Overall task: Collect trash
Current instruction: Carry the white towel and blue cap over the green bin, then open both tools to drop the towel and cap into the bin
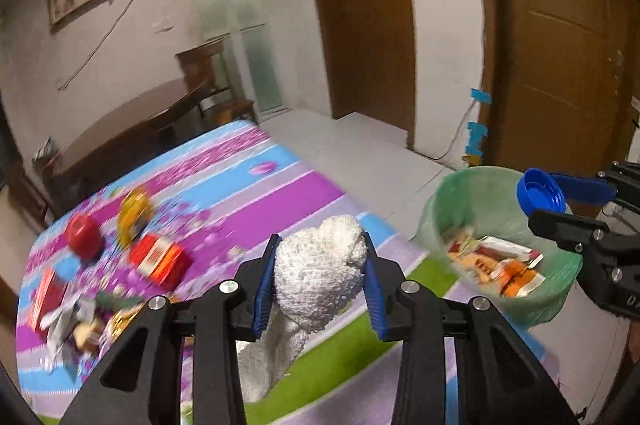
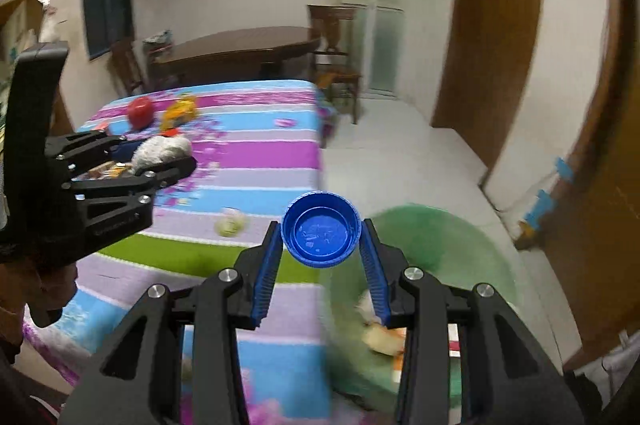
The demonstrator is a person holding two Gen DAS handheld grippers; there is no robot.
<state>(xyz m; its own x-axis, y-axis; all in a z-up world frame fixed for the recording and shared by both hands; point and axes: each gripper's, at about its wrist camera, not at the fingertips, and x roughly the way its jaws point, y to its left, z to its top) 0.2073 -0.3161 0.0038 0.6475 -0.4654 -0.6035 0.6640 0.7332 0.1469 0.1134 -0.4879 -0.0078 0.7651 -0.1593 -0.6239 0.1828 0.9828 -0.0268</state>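
Observation:
My left gripper (image 1: 320,245) is shut on a white crumpled cloth (image 1: 320,273), held above the striped tablecloth (image 1: 248,193). The cloth's tail hangs down between the fingers. My right gripper (image 2: 322,231) is shut on a blue bottle cap (image 2: 321,235), held at the rim of the green-lined trash bin (image 2: 472,249). In the left wrist view the right gripper (image 1: 540,203) with the cap (image 1: 538,191) hovers over the bin (image 1: 472,193), which holds several wrappers (image 1: 496,269). The left gripper (image 2: 160,159) shows at left in the right wrist view.
On the table lie a red apple (image 1: 83,235), a yellow packet (image 1: 134,213), a red box (image 1: 160,259), more litter (image 1: 68,309) at the near left and a pale round scrap (image 2: 230,225). A dark wooden table (image 2: 240,45), chair (image 2: 336,65) and brown doors (image 1: 560,45) stand beyond.

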